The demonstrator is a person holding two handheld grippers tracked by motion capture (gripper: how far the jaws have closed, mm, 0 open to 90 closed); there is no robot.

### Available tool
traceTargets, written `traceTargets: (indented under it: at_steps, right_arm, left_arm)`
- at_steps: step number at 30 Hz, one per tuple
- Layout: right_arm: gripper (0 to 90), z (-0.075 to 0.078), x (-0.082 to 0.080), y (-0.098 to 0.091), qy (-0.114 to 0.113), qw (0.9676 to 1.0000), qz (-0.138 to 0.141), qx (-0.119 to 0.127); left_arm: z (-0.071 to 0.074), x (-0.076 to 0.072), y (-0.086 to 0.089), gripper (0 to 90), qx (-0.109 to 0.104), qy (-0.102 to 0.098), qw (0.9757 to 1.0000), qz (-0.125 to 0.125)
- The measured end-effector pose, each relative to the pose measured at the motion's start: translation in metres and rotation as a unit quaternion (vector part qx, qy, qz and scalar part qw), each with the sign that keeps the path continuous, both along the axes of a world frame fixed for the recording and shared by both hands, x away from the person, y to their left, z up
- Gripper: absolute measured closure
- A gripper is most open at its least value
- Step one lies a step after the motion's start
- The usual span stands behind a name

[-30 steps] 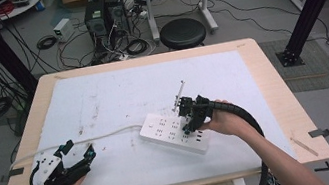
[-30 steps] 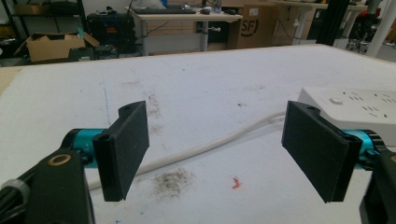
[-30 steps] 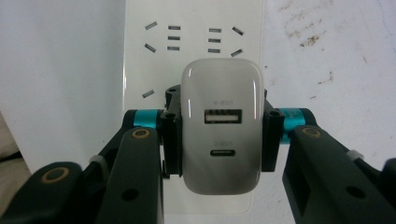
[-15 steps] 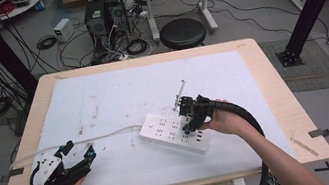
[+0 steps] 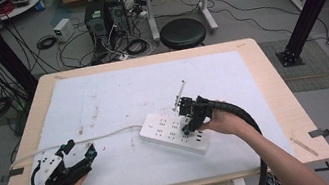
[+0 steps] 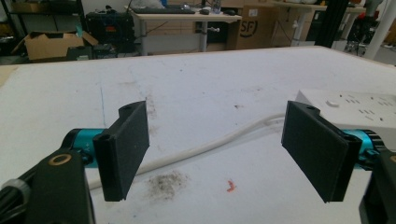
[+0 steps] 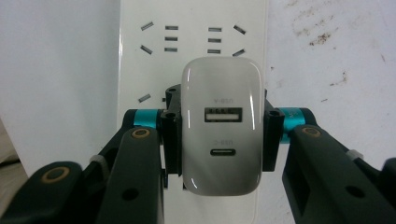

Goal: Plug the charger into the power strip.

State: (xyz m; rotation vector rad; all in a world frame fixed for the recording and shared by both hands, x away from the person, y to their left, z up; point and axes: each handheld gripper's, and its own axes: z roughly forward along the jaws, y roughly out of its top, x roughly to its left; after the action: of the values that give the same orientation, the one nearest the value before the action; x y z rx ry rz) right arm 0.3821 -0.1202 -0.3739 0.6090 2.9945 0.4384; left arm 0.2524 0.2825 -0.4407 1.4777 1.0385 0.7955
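A white power strip (image 5: 167,133) lies on the table's white mat, its cable (image 5: 94,137) running off to the left. My right gripper (image 5: 189,119) points down over the strip's right half. Its jaws are shut on a white USB charger (image 7: 220,140), whose two ports face the camera above the strip (image 7: 140,60). Whether its prongs sit in a socket is hidden. My left gripper (image 5: 80,156) rests near the front left edge and stands open. Its pads (image 6: 123,149) are far apart, and the cable (image 6: 210,147) and the strip's end (image 6: 355,105) lie beyond them.
A thin grey stick (image 5: 179,93) lies just behind the right gripper. The mat (image 5: 117,95) carries brown smudges, and a small red scrap (image 6: 231,186) lies by the left gripper. Behind the table (image 5: 272,84) are a black stool (image 5: 183,32), computer cases and floor cables.
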Motion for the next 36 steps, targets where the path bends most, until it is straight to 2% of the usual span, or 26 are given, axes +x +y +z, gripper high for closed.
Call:
traceTargets:
  at_steps: [3,7,14,17,21,23,24,25,31,35,36]
  right_arm:
    - [63.5,-0.001,-0.001,-0.003,-0.001,0.9999,-0.005,0.010]
    - [63.6,-0.002,-0.002,-0.001,-0.011,0.9999,0.004,0.008]
    - [63.7,-0.001,0.001,0.001,0.000,0.9999,0.011,-0.003]
    - [63.7,-0.002,0.002,0.001,0.003,0.9999,0.011,0.000]
    - [63.7,-0.002,0.001,0.001,-0.001,0.9999,0.011,0.002]
    - [63.7,-0.004,-0.004,0.001,-0.020,0.9997,0.010,0.005]
    - [63.7,-0.004,-0.004,0.001,-0.020,0.9997,0.010,0.005]
    - [63.7,-0.006,-0.003,-0.001,-0.017,0.9997,0.006,0.018]
    - [63.7,-0.009,0.004,-0.003,0.004,0.9997,0.008,0.024]
    - [63.7,-0.009,0.001,-0.002,-0.002,0.9998,0.004,0.021]
    - [63.8,-0.011,-0.002,-0.004,-0.013,0.9994,0.004,0.031]
  left_arm:
    - [0.001,-0.001,-0.001,23.4,0.001,-0.001,1.0000,-0.001]
    - [-0.001,-0.002,-0.001,23.5,0.004,0.003,1.0000,-0.003]
    - [0.000,-0.003,0.001,23.7,0.004,0.005,1.0000,-0.002]
    - [0.002,-0.002,0.001,23.7,0.002,0.004,1.0000,-0.002]
    - [0.003,0.000,0.000,23.7,0.005,0.004,1.0000,-0.006]
    - [0.004,0.001,-0.001,23.8,0.007,0.006,0.9999,-0.009]
    - [0.004,0.001,-0.001,23.8,0.007,0.006,0.9999,-0.009]
    - [0.004,0.002,-0.002,23.8,0.006,0.006,0.9999,-0.009]
    - [0.003,0.001,0.001,23.9,0.010,0.008,0.9999,-0.009]
    - [0.002,-0.002,0.005,24.0,0.005,0.010,0.9999,-0.004]
    - [0.002,-0.003,0.005,24.0,0.003,0.008,1.0000,-0.002]
